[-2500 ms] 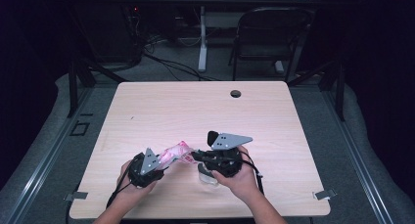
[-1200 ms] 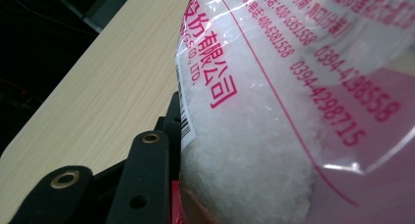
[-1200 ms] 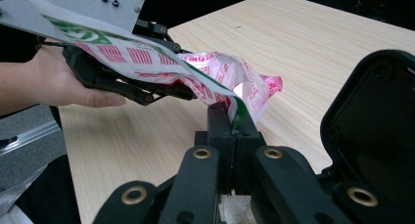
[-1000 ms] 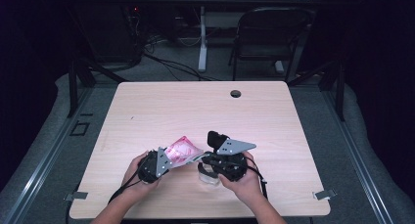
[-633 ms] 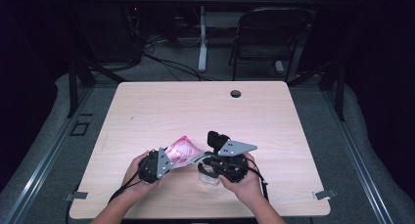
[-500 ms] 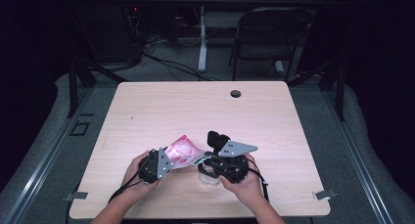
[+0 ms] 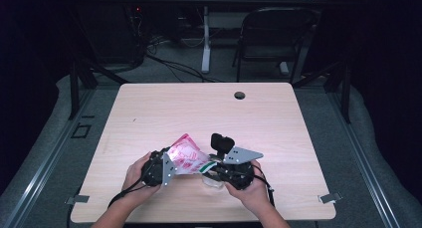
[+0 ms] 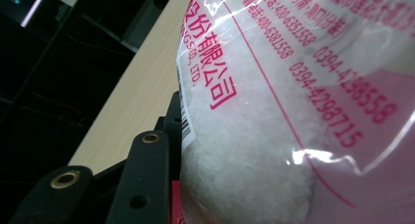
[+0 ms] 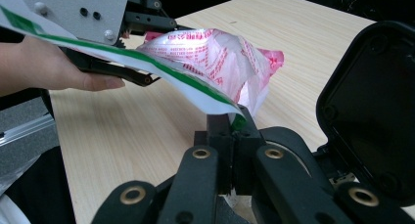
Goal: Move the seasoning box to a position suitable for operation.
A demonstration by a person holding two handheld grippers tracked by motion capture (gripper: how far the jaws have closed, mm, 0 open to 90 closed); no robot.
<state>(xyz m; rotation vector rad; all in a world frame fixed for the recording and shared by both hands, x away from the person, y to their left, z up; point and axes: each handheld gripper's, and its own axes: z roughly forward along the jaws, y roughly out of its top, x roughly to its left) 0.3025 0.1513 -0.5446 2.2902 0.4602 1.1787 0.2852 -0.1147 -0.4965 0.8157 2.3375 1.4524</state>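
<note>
A: Pink-printed bag of white powder (image 7: 185,156), lifted just above the near part of the wooden table (image 7: 199,108), between both grippers.

B: Clamped at its body in the left gripper (image 7: 166,169), jaws partway closed on the bulging plastic (image 8: 274,116)?

A: Yes. Pinched at the green-striped top strip (image 9: 147,70) by the right gripper (image 9: 230,131), jaws together on it.

B: Room around?

A: Wide bare tabletop ahead and to both sides; near edge just under the hands. Only a cable hole (image 7: 240,95) near the far edge. Folding chair (image 7: 273,34) well beyond the far edge.
</note>
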